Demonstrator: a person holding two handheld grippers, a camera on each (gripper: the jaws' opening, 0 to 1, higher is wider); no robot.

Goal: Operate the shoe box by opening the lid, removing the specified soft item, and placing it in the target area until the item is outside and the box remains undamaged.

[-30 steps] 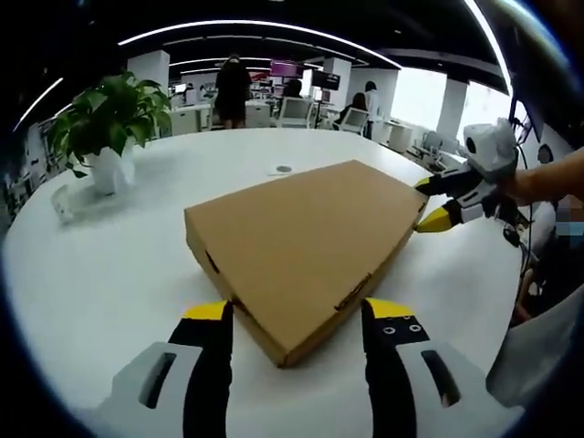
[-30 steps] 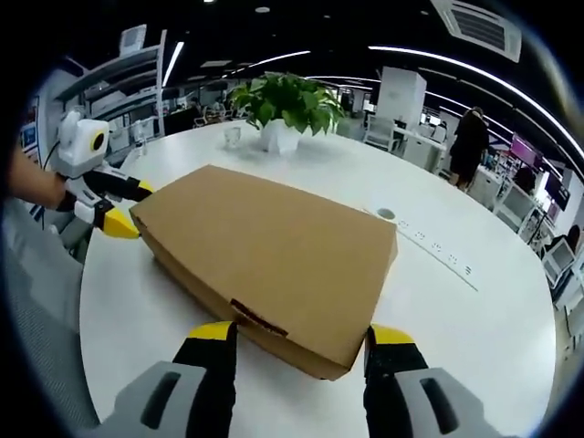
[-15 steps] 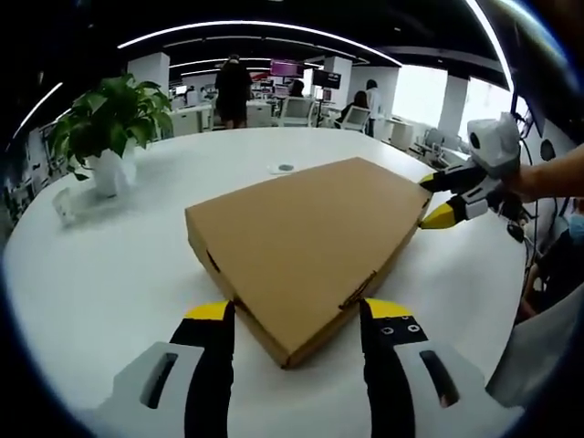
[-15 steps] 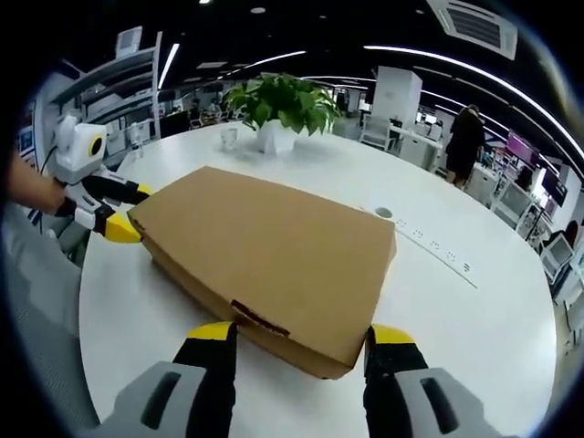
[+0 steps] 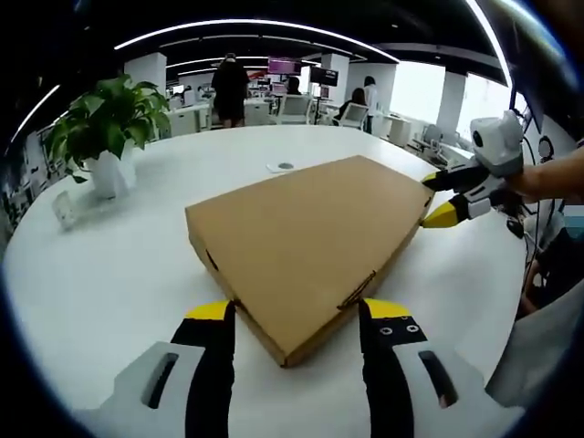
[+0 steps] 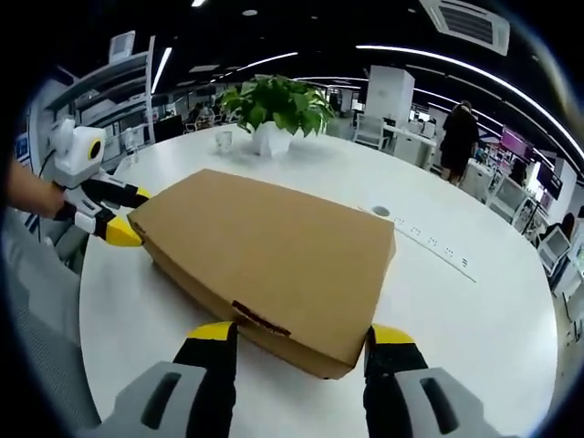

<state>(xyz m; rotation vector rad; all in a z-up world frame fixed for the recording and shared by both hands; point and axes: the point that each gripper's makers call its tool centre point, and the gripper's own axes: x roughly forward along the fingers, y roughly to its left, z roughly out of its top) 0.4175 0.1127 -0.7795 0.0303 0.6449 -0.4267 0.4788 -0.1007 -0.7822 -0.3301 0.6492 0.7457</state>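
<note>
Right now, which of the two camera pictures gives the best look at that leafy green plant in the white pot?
The right gripper view: there the leafy green plant in its white pot stands beyond the flat brown cardboard shoe box, near the picture's middle and whole. In the left gripper view the plant sits far off to the side, bent by the lens.

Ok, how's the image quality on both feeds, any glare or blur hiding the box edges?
Left gripper view: closed brown cardboard box evenly lit and sharp, bright windows blown out far behind it. Right gripper view: box edges crisp, fisheye bends the white round table, background people soft.
</note>
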